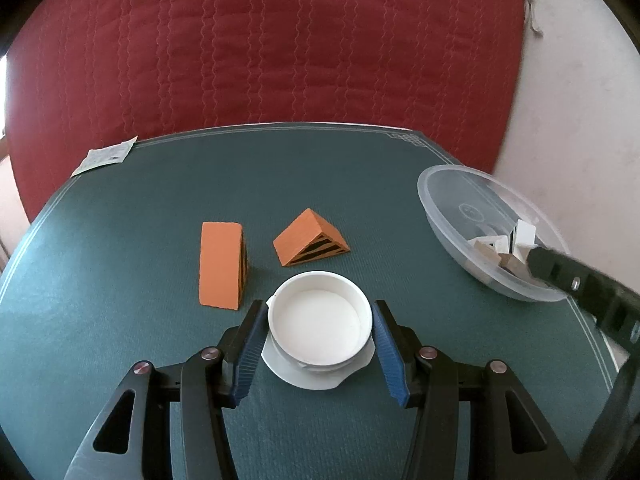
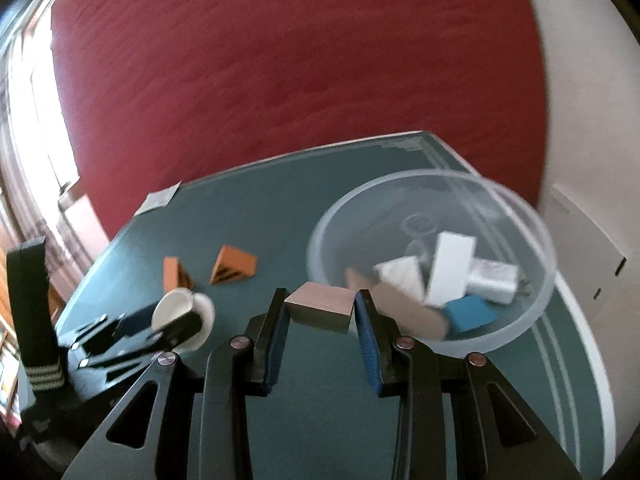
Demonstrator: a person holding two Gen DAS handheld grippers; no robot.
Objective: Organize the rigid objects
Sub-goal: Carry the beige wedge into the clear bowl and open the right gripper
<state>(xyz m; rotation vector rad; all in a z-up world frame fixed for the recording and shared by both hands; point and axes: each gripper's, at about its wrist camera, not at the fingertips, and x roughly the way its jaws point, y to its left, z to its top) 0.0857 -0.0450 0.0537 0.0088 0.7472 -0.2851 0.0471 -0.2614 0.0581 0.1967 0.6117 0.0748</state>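
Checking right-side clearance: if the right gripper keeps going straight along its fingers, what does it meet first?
Probably the near rim of the clear bowl. The right gripper is shut on a tan block, with the bowl just ahead and slightly right; depth is unclear, so it might pass over the rim toward the blocks inside.

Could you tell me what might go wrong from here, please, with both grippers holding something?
1. The right gripper holds the wooden block only near the tips of its jaws; it could slip before reaching the clear bowl.
2. The left gripper straddles the white cup with little visible squeeze; lifting may drop it.
3. A dropped cup could knock the orange wedges.
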